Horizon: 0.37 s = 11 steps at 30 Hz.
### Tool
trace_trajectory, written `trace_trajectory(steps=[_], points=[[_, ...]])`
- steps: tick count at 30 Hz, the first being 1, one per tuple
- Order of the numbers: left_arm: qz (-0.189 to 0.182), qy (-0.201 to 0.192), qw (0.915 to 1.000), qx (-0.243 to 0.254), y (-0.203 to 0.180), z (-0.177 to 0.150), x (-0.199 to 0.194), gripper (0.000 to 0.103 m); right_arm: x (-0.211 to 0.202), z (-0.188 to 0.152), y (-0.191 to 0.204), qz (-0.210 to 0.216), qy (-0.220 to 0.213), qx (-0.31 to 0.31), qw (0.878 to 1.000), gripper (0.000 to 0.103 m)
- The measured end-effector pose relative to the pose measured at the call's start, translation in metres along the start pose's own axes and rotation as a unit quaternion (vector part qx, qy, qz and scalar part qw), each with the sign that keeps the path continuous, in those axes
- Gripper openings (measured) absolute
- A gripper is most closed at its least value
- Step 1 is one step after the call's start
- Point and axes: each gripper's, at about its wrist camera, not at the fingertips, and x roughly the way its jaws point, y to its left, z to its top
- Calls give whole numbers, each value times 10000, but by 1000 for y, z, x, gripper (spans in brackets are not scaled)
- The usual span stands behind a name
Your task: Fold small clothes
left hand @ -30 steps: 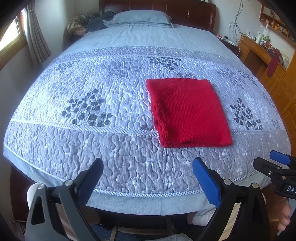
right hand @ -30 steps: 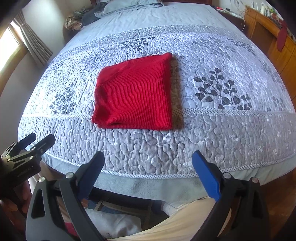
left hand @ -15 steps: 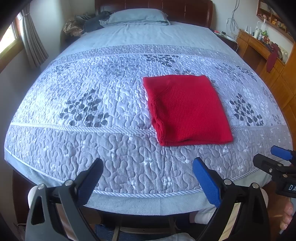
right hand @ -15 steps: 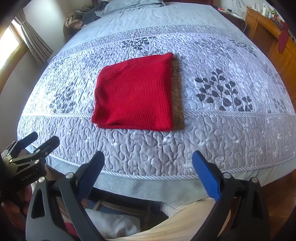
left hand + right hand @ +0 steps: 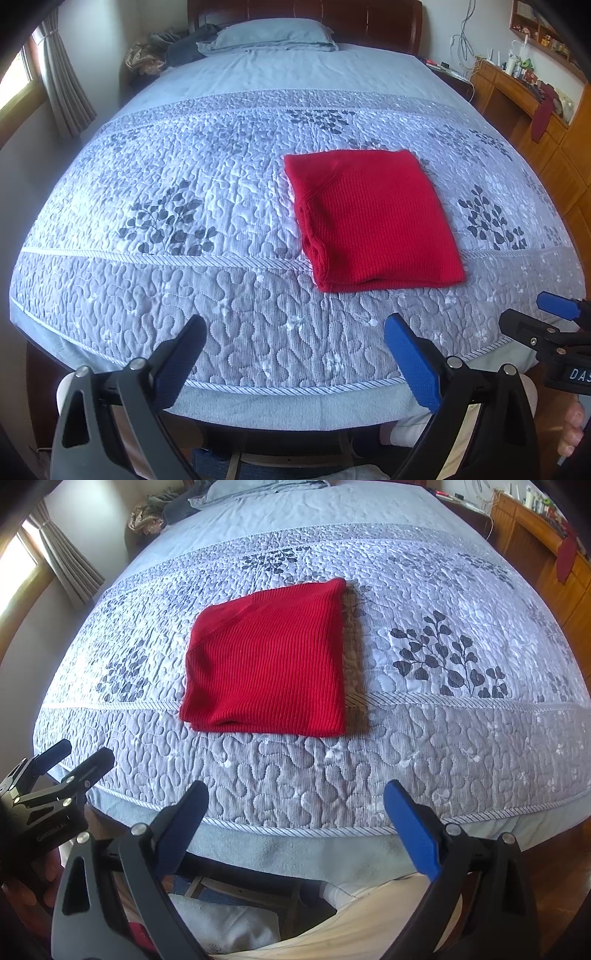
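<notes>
On the quilted bed (image 5: 221,206), near its foot edge, a folded red sweater (image 5: 373,218) lies flat. Short of that edge, well apart from the sweater, the left gripper (image 5: 291,354) and right gripper (image 5: 295,823) hang spread wide, holding nothing. The right one's body reads "DA". A pillow (image 5: 273,35) lies at the bed's far end.

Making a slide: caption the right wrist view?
Open right tongs hang off the bed's foot, facing a folded red knit.

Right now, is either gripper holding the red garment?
No, the folded red garment lies alone on the quilt, and both grippers hang open short of it.
</notes>
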Motion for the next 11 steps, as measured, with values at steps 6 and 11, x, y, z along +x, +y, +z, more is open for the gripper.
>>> trace_trajectory(steps=[6,11], points=[[-12,-35,10000,12,0,1,-2,97,2,0,-5,-15,11,64,10000,95],[36,-214,9997,122,-4,2,-10,97,3,-1,-11,-2,5,140,9999,95]])
